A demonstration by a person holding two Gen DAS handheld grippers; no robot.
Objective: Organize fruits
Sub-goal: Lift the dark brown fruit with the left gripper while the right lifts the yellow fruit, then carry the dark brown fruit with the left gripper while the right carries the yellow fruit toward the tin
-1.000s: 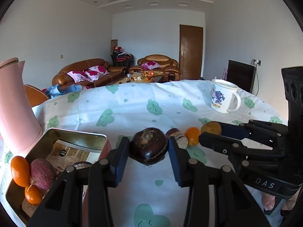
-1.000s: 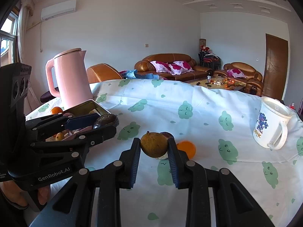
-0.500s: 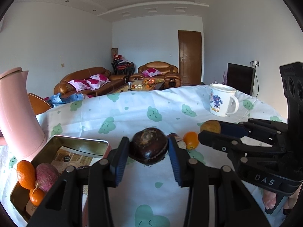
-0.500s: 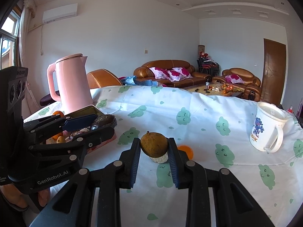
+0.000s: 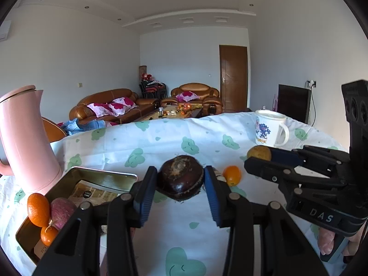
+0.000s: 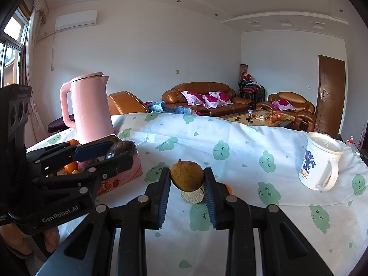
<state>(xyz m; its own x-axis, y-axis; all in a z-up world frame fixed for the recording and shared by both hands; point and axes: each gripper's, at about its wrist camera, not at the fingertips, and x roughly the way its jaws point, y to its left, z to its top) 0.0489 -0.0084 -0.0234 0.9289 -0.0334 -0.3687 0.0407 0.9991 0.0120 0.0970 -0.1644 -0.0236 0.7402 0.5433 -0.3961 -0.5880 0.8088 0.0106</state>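
Note:
My left gripper (image 5: 181, 181) is shut on a dark brown round fruit (image 5: 180, 179) and holds it above the table, right of the metal tin (image 5: 103, 176). The tin holds two oranges (image 5: 38, 209) and a purple fruit (image 5: 62, 209). My right gripper (image 6: 187, 179) is shut on a tan round fruit (image 6: 186, 176), lifted above a cut brown piece (image 6: 192, 196) on the cloth. A small orange (image 5: 232, 175) lies on the cloth and shows partly behind my right finger (image 6: 228, 189). Each gripper shows in the other's view, the left (image 6: 108, 154) and the right (image 5: 260, 156).
A pink kettle (image 6: 89, 108) stands behind the tin at the left. A white printed mug (image 6: 318, 161) stands at the right. The table wears a white cloth with green prints (image 6: 230, 138). Sofas and a door lie beyond.
Both grippers have risen with their fruits still held; the table and objects sit lower in both views. The tan fruit is now clear of the cut piece below.

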